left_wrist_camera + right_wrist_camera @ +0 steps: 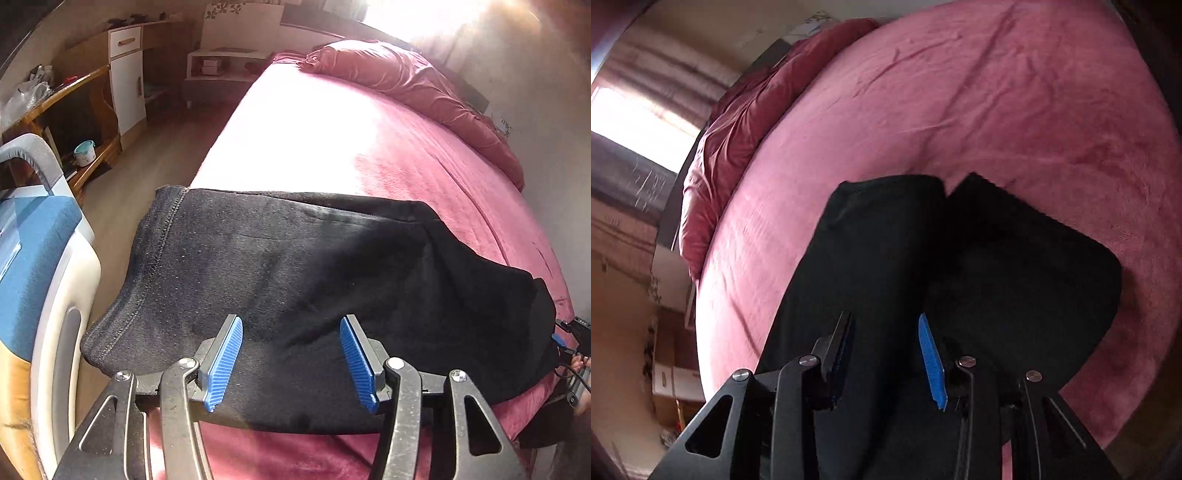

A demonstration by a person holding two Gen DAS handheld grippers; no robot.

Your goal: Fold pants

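Left gripper (pixel 291 363): blue pads wide apart, nothing btwn them, hovering over near edge of black pants (pixel 295 266). Right gripper (pixel 885 360): also spread, empty, above the leg end w/ both legs side by side. Pants lie flat across near part of pink bed (pixel 424 177), partly folded. Prob between folds; next needs both to pinch an edge, carry it over.

One pants (pixel 295 258); one bed (pixel 424 177); two tongs (pixel 291 363) (pixel 886 354)
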